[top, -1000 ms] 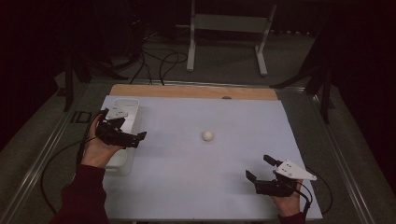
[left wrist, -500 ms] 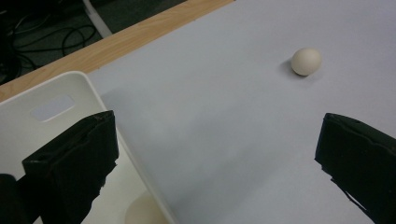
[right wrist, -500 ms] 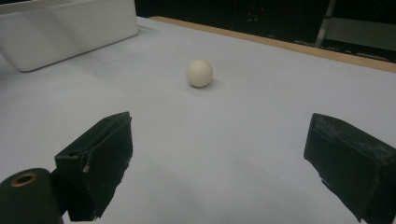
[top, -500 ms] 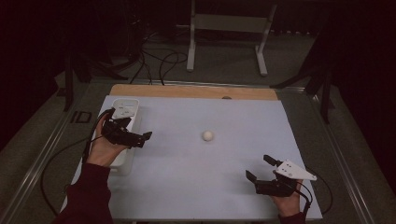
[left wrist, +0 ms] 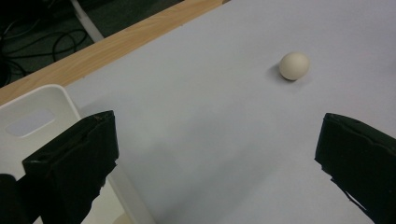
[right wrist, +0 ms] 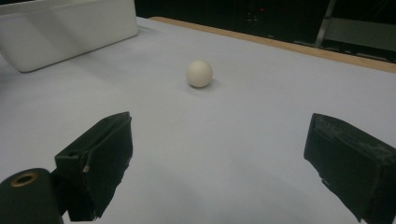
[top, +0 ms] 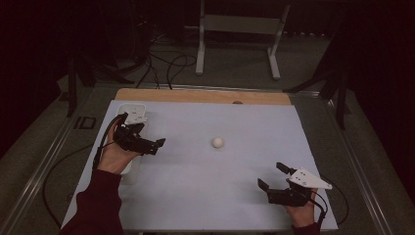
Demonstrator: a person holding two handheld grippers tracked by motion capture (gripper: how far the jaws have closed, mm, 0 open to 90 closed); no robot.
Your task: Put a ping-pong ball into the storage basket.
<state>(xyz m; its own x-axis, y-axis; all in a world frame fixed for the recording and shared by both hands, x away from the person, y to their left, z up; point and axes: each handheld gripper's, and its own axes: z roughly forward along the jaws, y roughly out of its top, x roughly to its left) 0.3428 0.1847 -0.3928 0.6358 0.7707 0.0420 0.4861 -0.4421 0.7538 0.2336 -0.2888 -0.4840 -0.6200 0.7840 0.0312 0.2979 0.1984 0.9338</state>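
A small cream ball [top: 218, 142] rests alone near the middle of the pale blue mat; it also lies ahead in the left gripper view [left wrist: 294, 65] and the right gripper view [right wrist: 199, 73]. My left gripper [top: 151, 145] hovers at the right edge of a white tray [top: 134, 108], open, with nothing between its jaws [left wrist: 217, 154]. The ball is well off to its right. My right gripper [top: 270, 175] sits low at the mat's front right, open and empty [right wrist: 219, 158], pointing at the ball from a distance.
The white tray [left wrist: 37, 116] stands along the mat's left side, seen far left in the right gripper view [right wrist: 70, 28]. A wooden strip [top: 205, 96] borders the mat's far edge. Cables and a metal stand [top: 240, 24] lie on the floor beyond.
My left gripper has drifted a little right, off the tray toward the ball. The right gripper and the ball have not moved.
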